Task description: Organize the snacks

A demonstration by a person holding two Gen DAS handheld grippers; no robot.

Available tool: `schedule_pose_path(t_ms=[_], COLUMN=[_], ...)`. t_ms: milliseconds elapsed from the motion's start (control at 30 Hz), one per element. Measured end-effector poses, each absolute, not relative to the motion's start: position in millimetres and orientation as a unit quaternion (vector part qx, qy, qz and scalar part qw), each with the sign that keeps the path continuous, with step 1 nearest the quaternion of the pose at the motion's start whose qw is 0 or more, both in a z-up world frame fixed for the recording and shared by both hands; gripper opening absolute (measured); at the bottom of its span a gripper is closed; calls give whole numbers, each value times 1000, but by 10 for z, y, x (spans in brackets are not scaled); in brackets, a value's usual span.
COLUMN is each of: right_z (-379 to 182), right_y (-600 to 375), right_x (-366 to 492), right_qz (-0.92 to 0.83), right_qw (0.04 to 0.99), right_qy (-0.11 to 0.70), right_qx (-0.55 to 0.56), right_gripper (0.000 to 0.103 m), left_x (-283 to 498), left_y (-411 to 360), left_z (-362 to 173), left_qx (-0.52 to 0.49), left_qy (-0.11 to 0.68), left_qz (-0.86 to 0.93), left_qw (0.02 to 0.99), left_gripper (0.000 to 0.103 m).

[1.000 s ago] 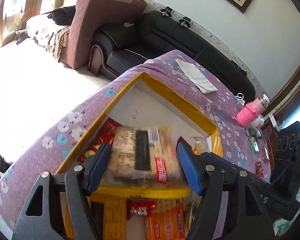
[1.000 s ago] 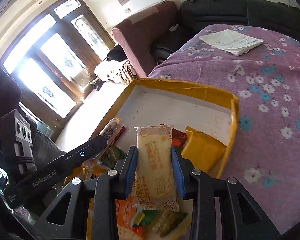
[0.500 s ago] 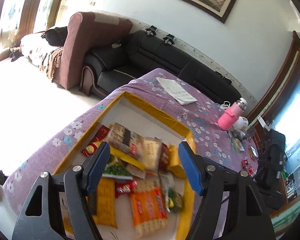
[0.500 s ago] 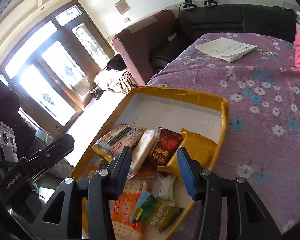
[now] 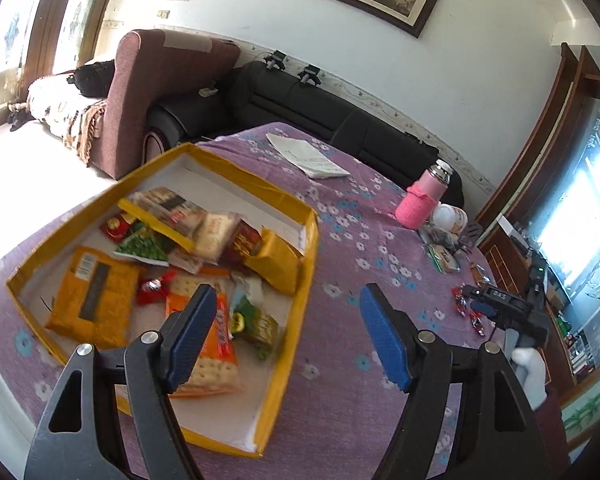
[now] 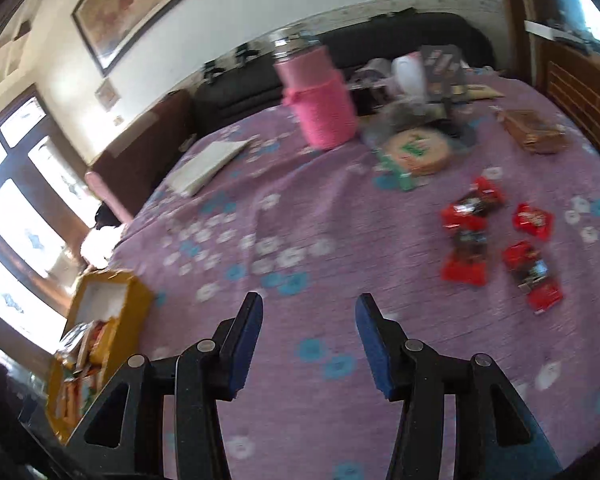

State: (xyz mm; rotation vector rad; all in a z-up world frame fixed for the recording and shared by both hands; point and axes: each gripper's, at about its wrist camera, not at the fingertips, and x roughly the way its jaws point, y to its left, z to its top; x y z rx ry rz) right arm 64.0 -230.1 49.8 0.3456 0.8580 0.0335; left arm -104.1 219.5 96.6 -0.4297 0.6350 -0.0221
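Note:
A yellow cardboard box (image 5: pixel 307 264) on the purple flowered tablecloth holds several snack packets, among them an orange cracker pack (image 5: pixel 94 296). My left gripper (image 5: pixel 284 332) is open and empty, above the box's right rim. My right gripper (image 6: pixel 308 340) is open and empty, over bare cloth. Several red candy packets (image 6: pixel 468 208) lie on the cloth to its right. A round cookie pack (image 6: pixel 416 150) lies beyond them. The box shows at the far left of the right wrist view (image 6: pixel 136 300). The right gripper's body also shows in the left wrist view (image 5: pixel 500 308).
A pink-sleeved bottle (image 6: pixel 320 100) and a white jar (image 6: pixel 410 74) stand at the far side of the table. A brown packet (image 6: pixel 536 132) lies at the far right. Folded papers (image 5: pixel 308 156) lie near the far edge. A black sofa (image 5: pixel 300 104) stands behind.
Both grippers let go of their snack packets into the box and opened. Both then drew back and swung right; the right one now faces the candy packets.

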Motion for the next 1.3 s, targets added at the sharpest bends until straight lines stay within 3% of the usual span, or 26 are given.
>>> schedule_pose_path(t_ms=[167, 367, 400, 433, 467, 733, 1100, 1233, 1300], right_z=[290, 92, 70, 58, 51, 95, 325, 476, 514], right_y=[-2764, -2552, -2527, -2515, -2506, -2165, -1007, -1019, -1104], right_x=[914, 1182, 1173, 1172, 1168, 726, -203, -326, -359], right_qz=[-38, -64, -75, -90, -93, -19, 208, 214, 211], right_qw=[886, 877, 878, 879, 879, 875, 846, 865, 867], right_qy=[432, 461, 460, 457, 457, 472, 482, 446, 439], right_qx=[164, 119, 112, 101, 101, 108, 94, 92, 105], right_gripper=[52, 48, 40, 26, 21, 16, 20, 36, 37], left_x=[-1018, -966, -972, -991, -1012, -1025, -1082, -1102, -1102], left_y=[2034, 1833, 1810, 1789, 1774, 1745, 1648, 1619, 1606], left_z=[961, 896, 893, 895, 897, 872, 888, 862, 849], left_qx=[-200, -186, -182, -178, -176, -182, -174, -176, -177], left_qy=[317, 334, 336, 336, 335, 337, 341, 348, 350], left_qz=[-14, -28, -28, -27, -27, -28, -38, -45, -47], left_qw=[927, 924, 924, 924, 925, 923, 923, 920, 919], left_gripper=[74, 74, 74, 74, 74, 74, 74, 74, 74])
